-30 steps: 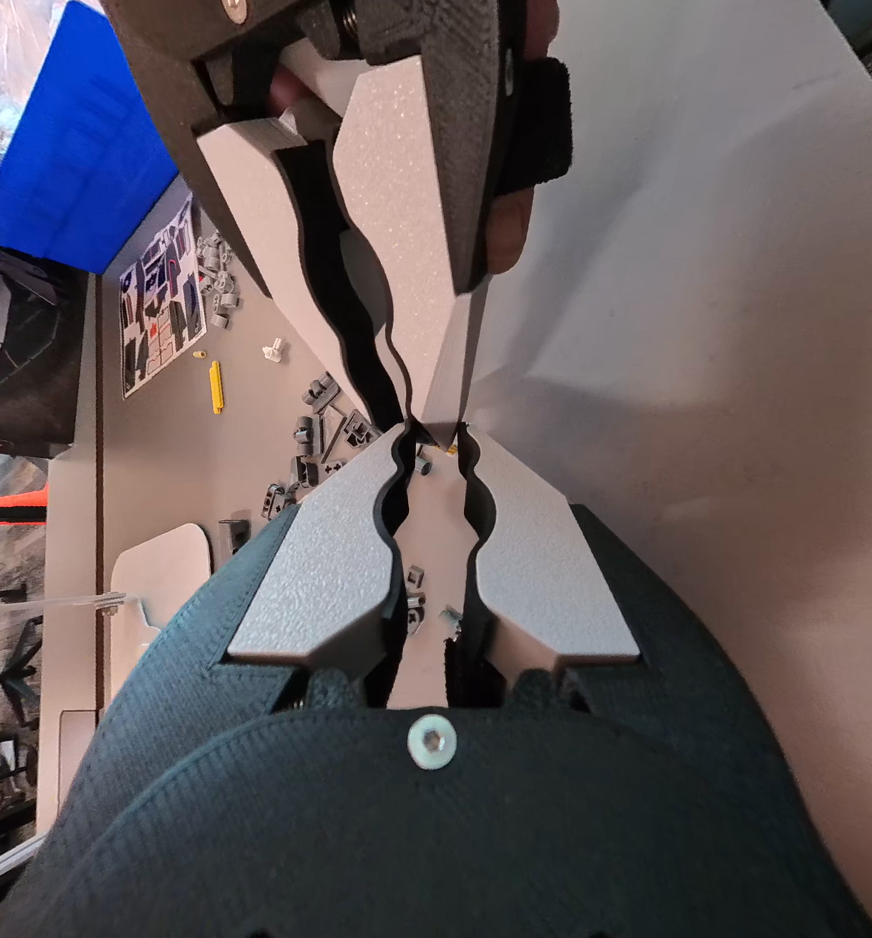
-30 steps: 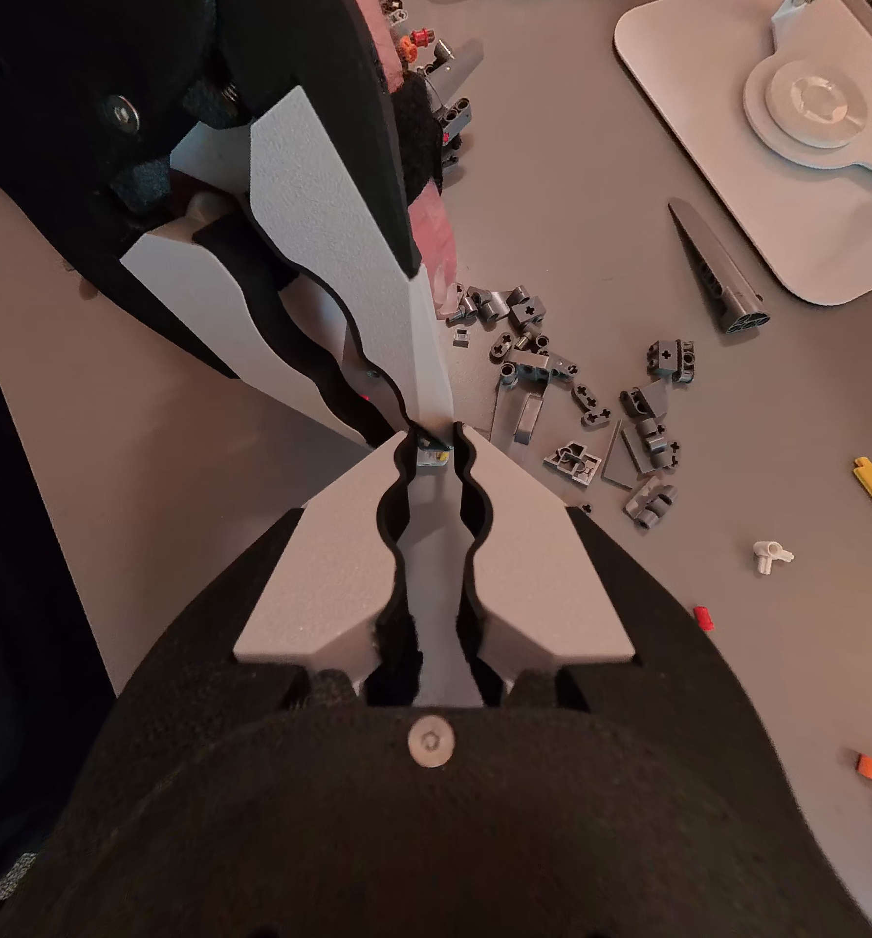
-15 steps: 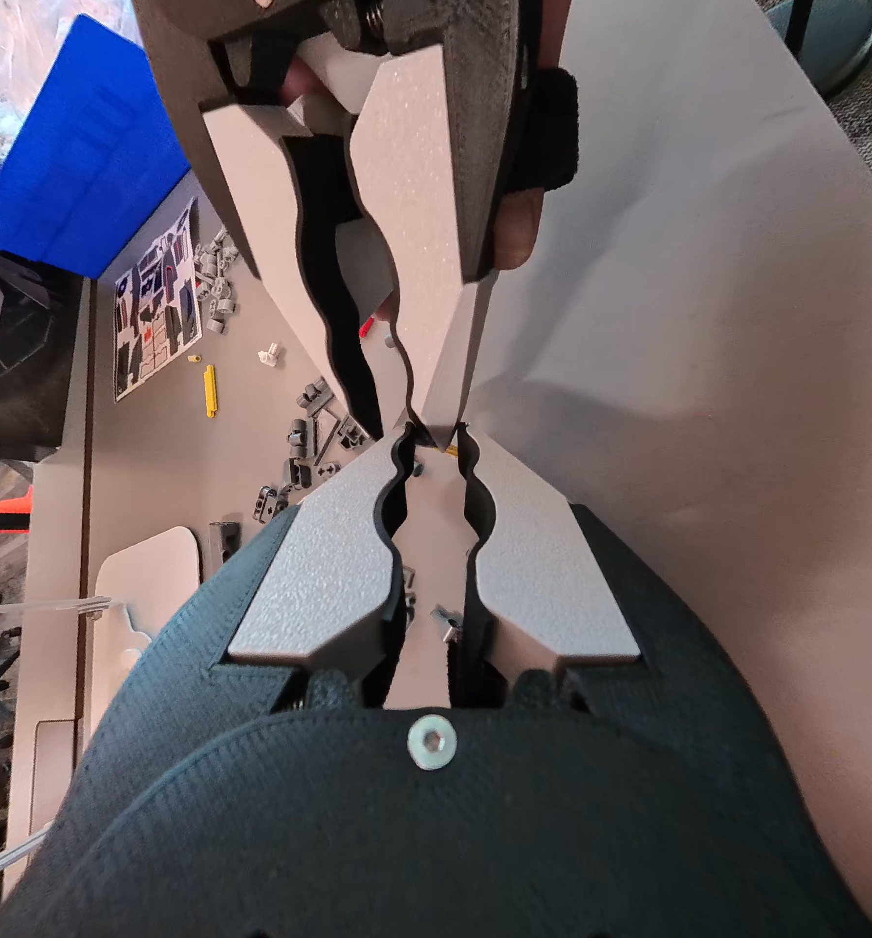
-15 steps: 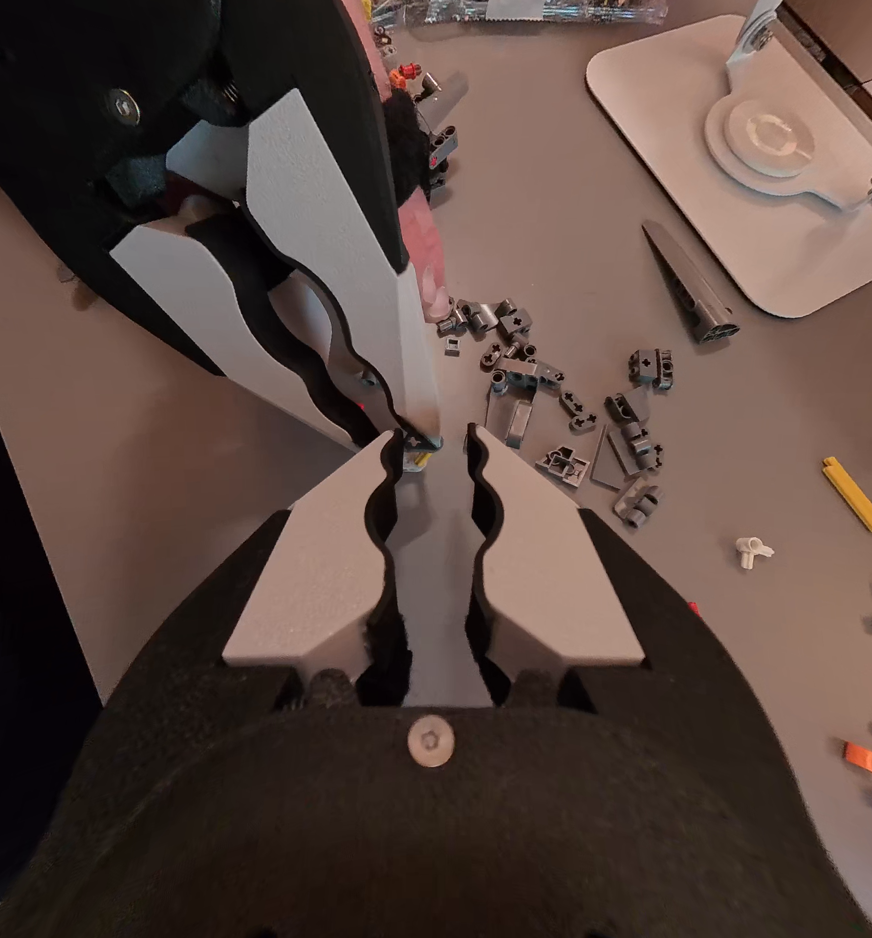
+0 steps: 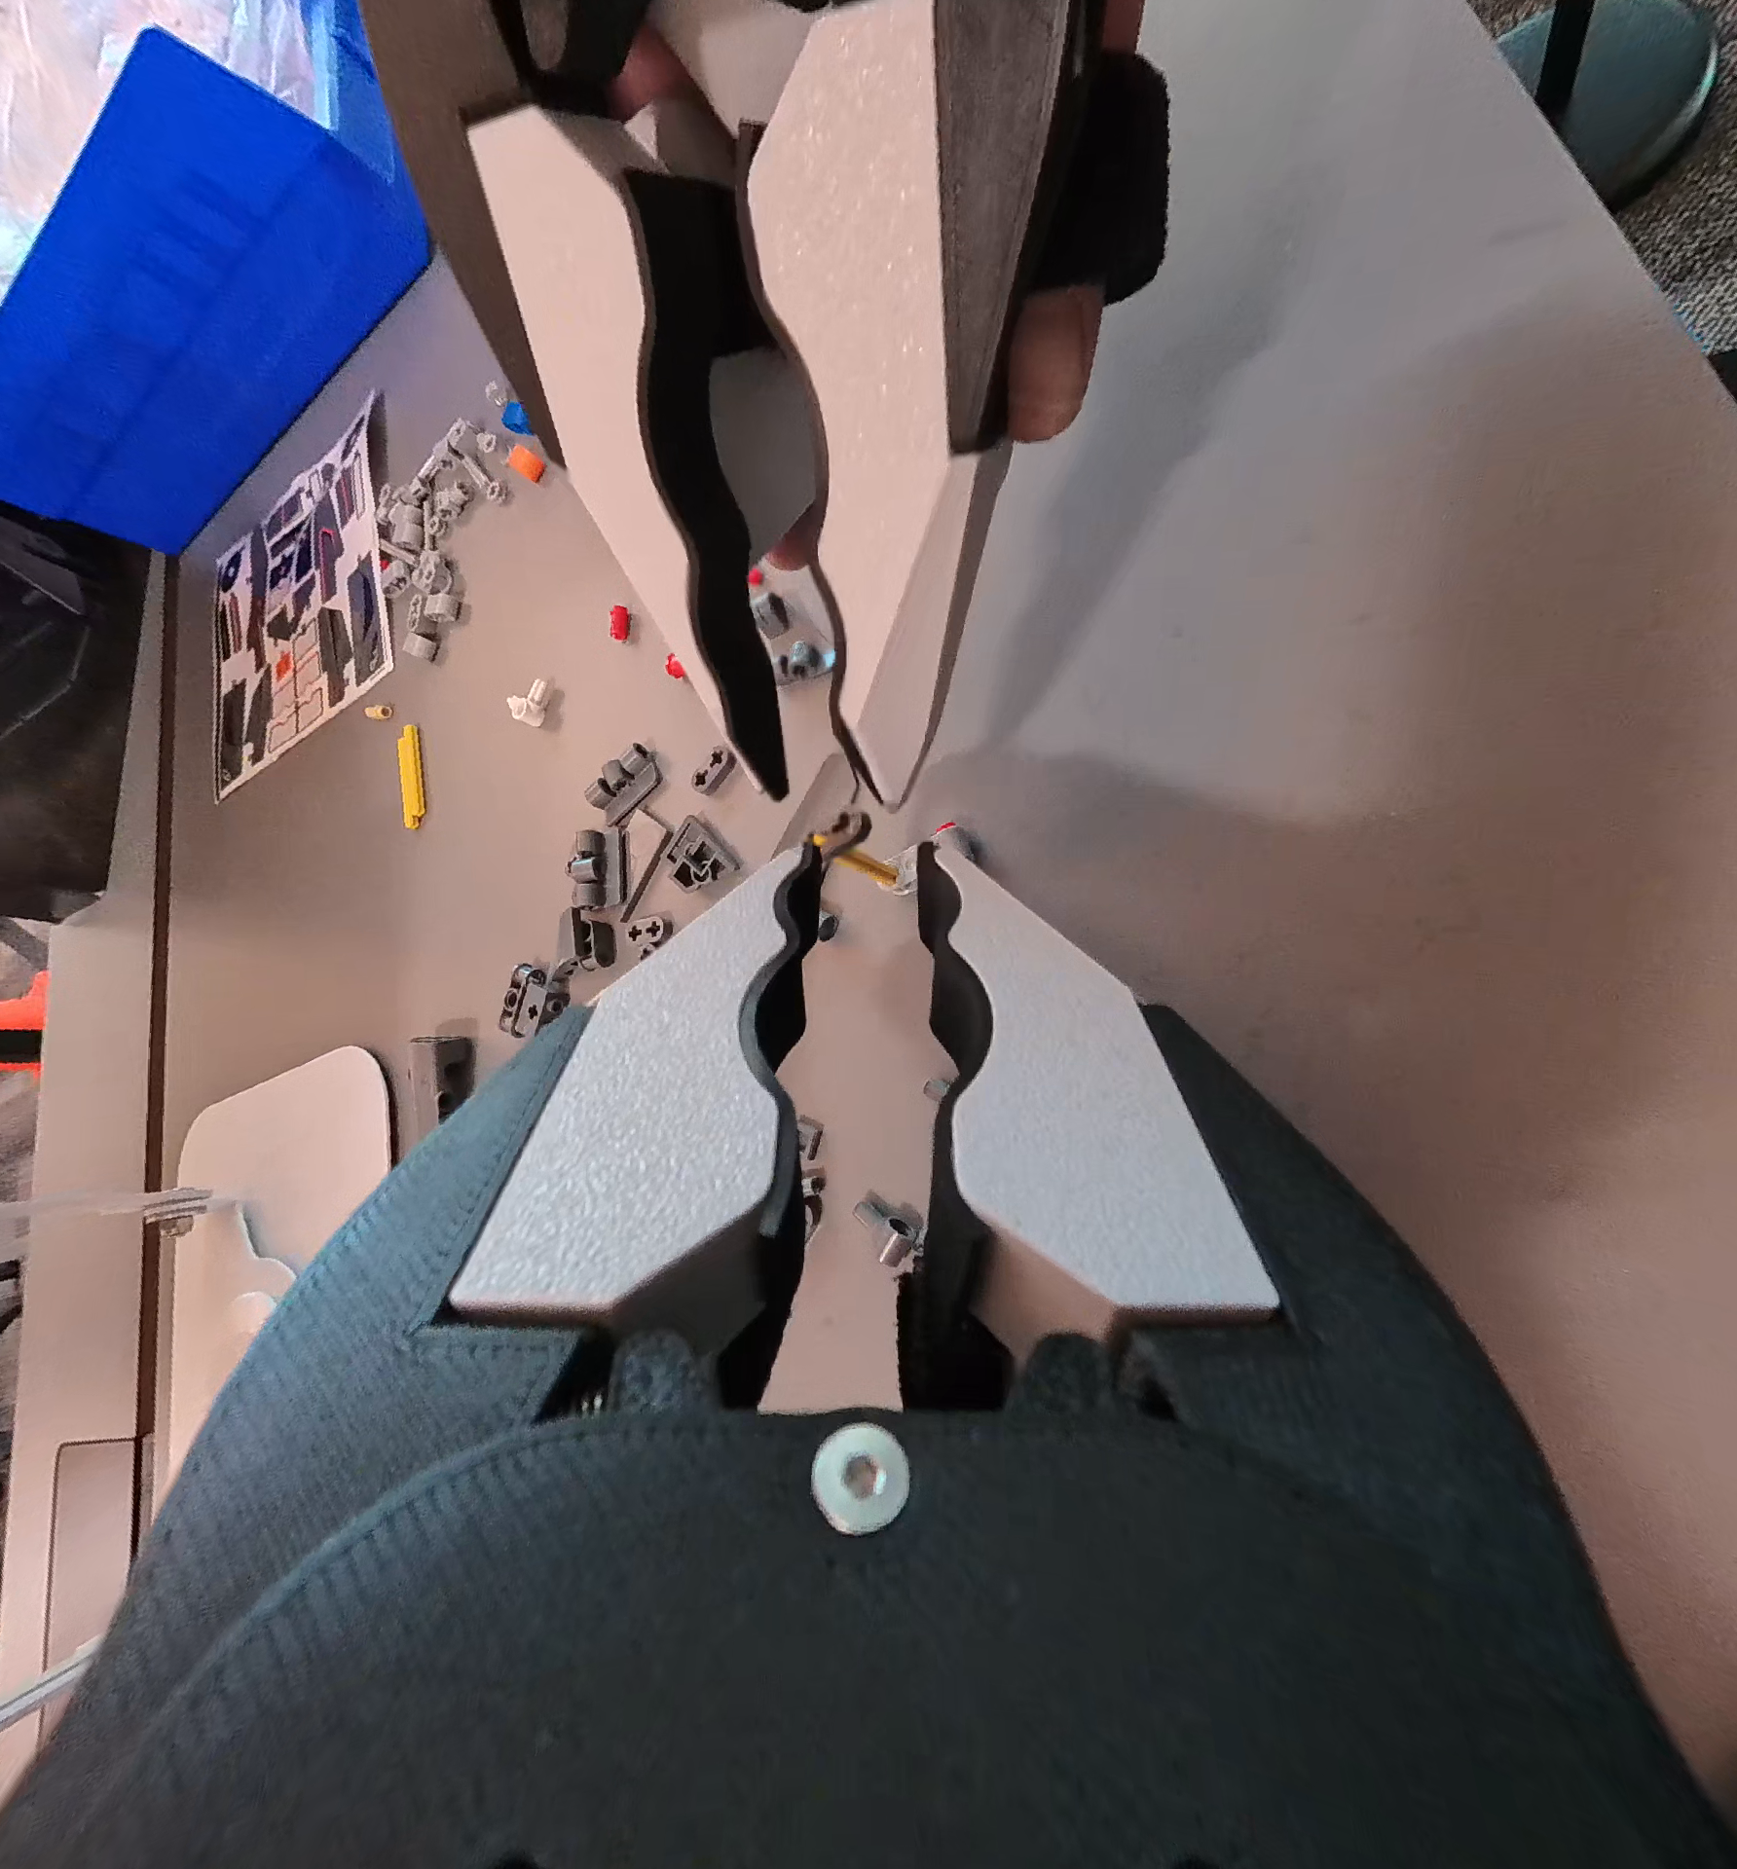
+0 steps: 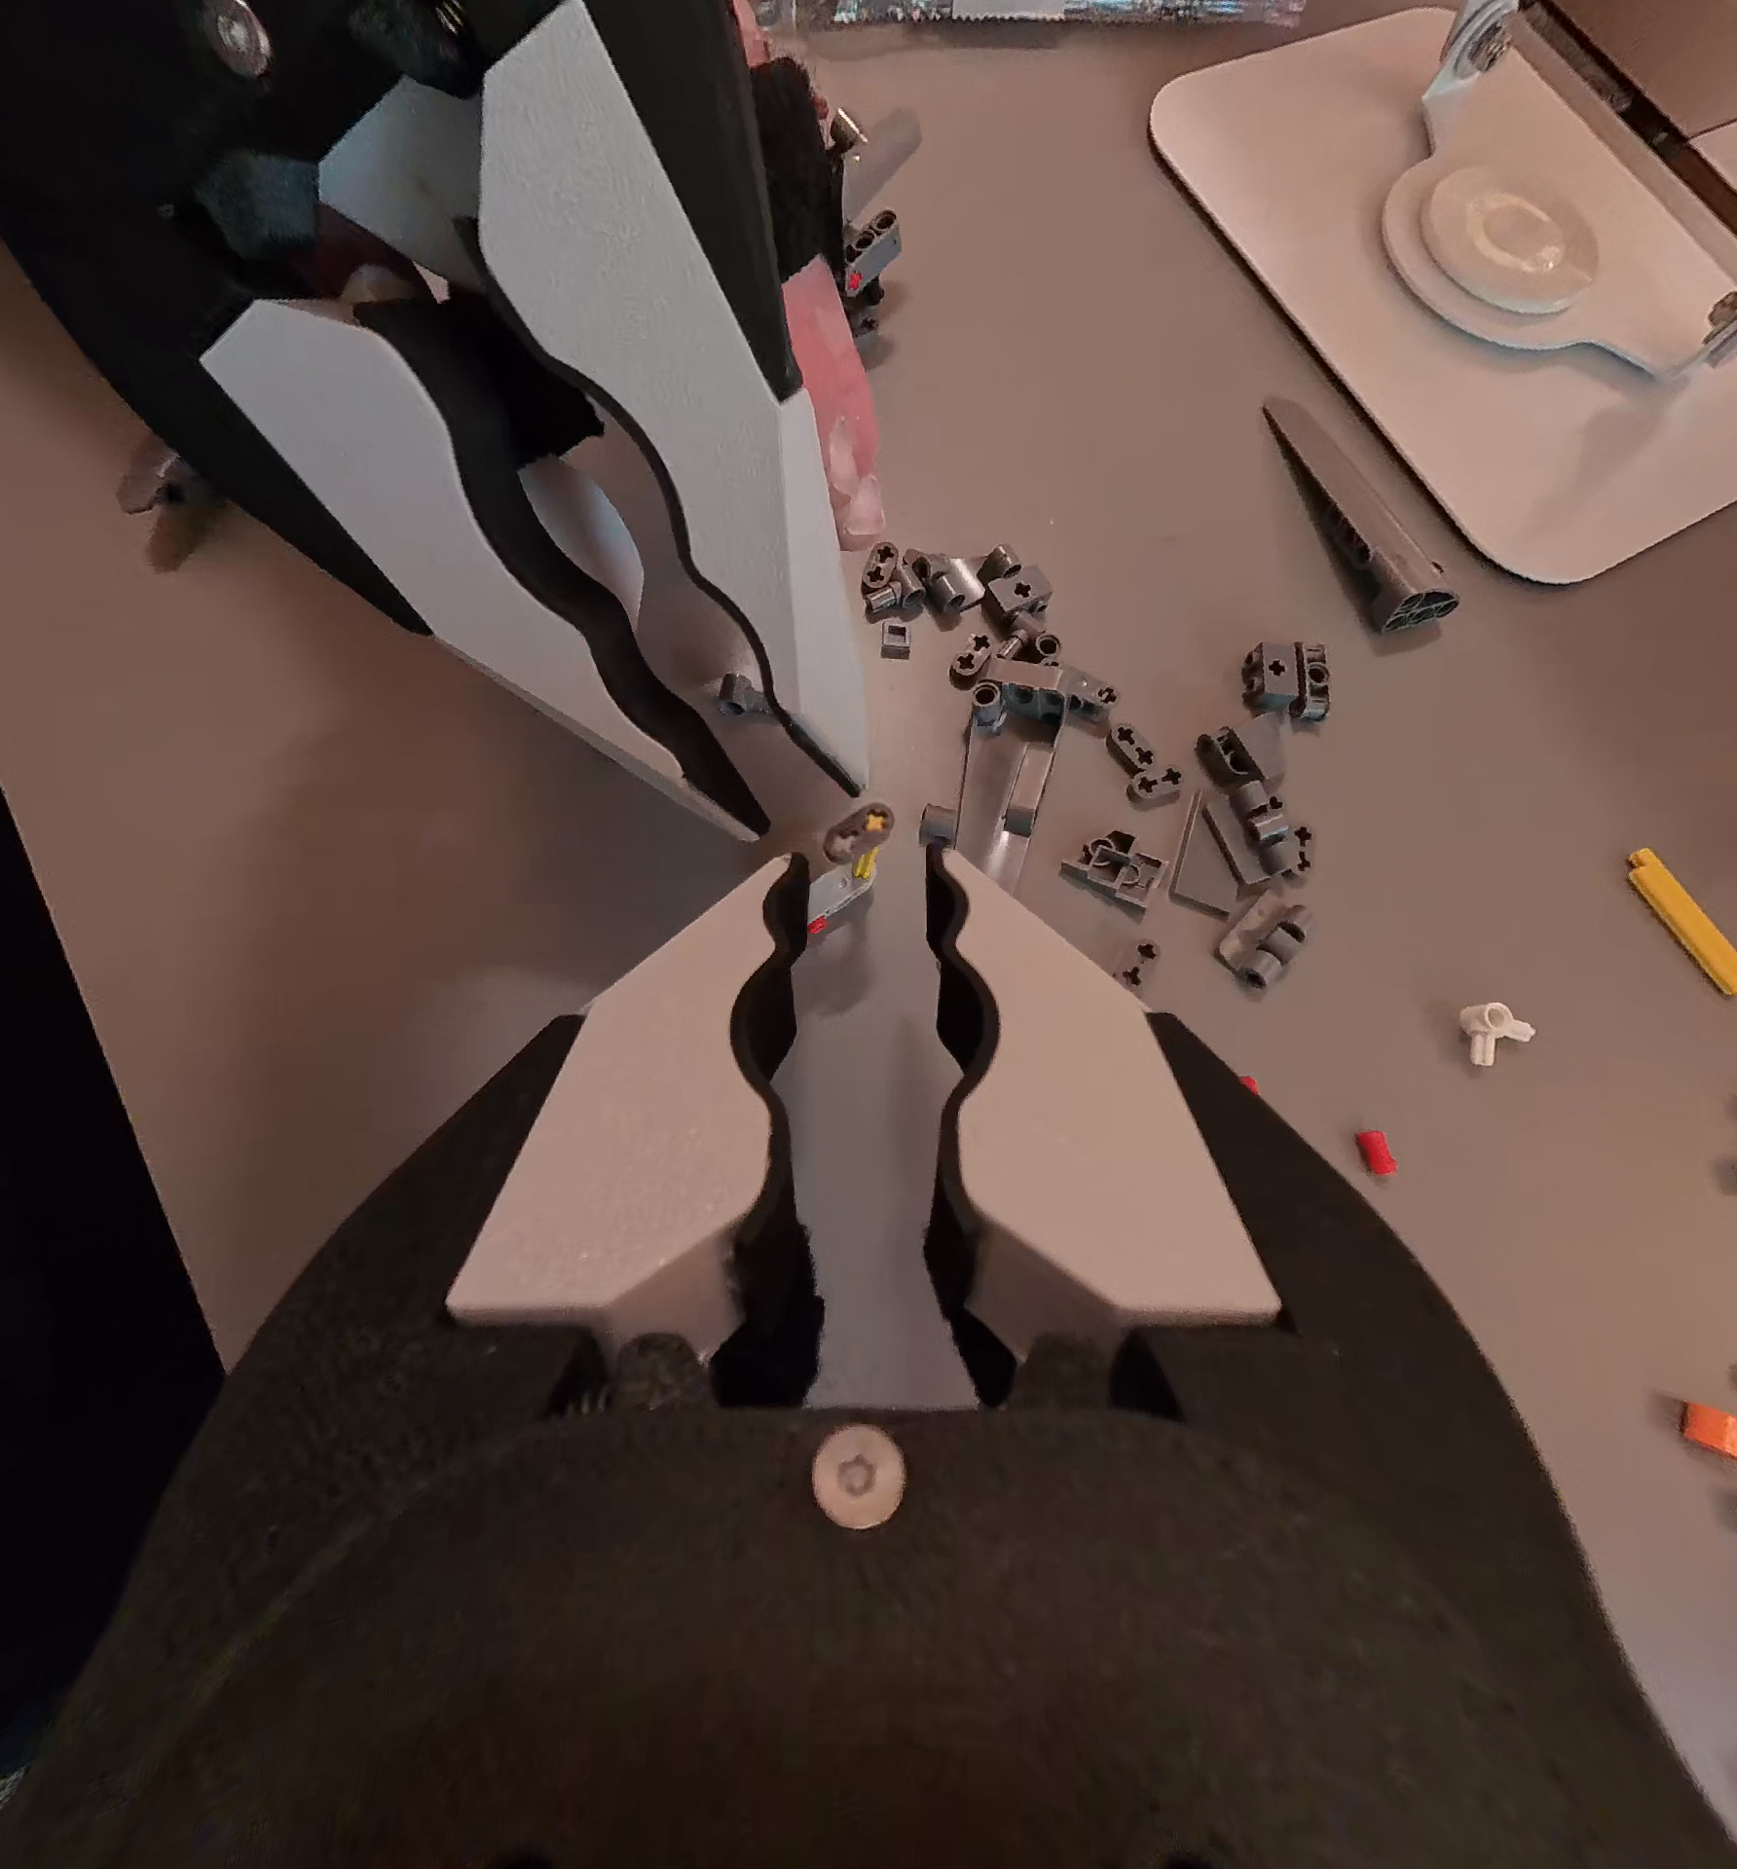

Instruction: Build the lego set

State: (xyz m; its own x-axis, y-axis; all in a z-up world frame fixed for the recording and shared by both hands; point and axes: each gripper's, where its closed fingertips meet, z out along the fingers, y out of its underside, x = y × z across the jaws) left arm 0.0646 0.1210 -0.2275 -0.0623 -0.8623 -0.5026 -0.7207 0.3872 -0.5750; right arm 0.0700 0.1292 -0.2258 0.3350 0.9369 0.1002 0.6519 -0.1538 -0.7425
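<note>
- The left gripper (image 5: pixel 870 860) is open a little, and its fingers grip nothing.
- The right gripper (image 6: pixel 859 865) is also open a little and grips nothing. Its tips point at the left gripper's tips, very near them.
- A small plastic toy part (image 5: pixel 856 858) lies just past both sets of tips. It is a yellow rod with a dark grey link on one end and a light grey block with a red dot on the other.
- It sits close to the right gripper's left finger. I cannot tell if they touch.
- A pile of grey plastic building pieces (image 6: pixel 1127 748) lies on the grey table (image 5: pixel 1350 708), ahead and right of the right gripper.
- A white sticker sheet (image 5: pixel 303 607) lies far left of the left gripper, but its print is too small to read.
</note>
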